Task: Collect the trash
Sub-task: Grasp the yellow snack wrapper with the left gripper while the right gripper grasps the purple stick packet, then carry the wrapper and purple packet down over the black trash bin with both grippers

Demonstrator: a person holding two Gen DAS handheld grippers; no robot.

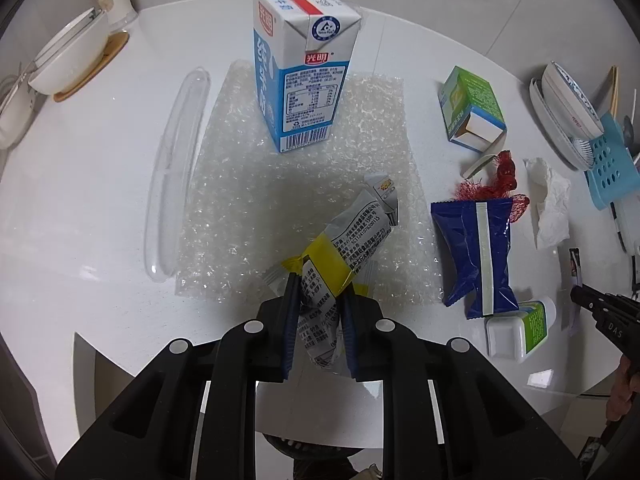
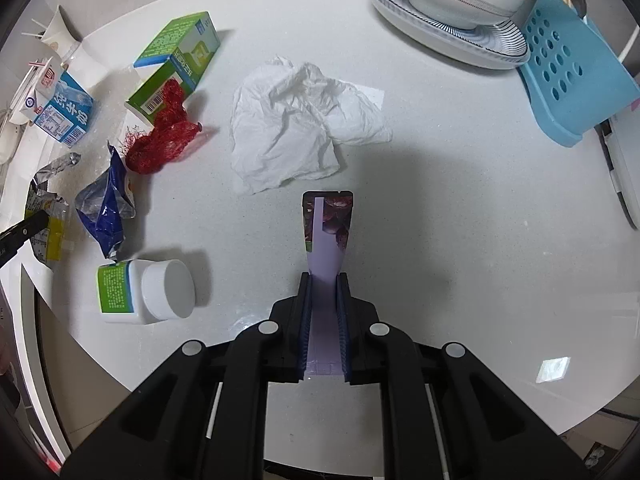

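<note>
Two wrappers are in our grip at once: the left gripper (image 1: pixel 318 300) is clenched on the grey-and-yellow wrapper (image 1: pixel 352 240), low centre of the left view over the bubble wrap (image 1: pixel 304 184), and the right gripper (image 2: pixel 324 300) is clamped on a flat purple wrapper (image 2: pixel 327 232), centre of the right view.

We judge this the pick-up step, with both pieces pinched and not yet carried off. Next we would lift both clear and take them to a bin; no bin shows plainly in either view, so we cannot say where it stands.

Much trash remains on the table (image 2: pixel 440 200): the milk carton (image 1: pixel 300 68) upright on the bubble wrap at upper centre of the left view, a green box (image 2: pixel 176 56) at upper left of the right view, red netting (image 2: pixel 164 136) just below it, a blue packet (image 2: pixel 106 208) at left, a white bottle (image 2: pixel 140 292) lying at lower left, and a crumpled tissue (image 2: pixel 296 120) just above the purple wrapper.

A bowl on a plate (image 2: pixel 452 28) and a blue rack (image 2: pixel 572 80) at upper right are not trash, and we should leave them alone. Nothing blocks a straight lift.
</note>
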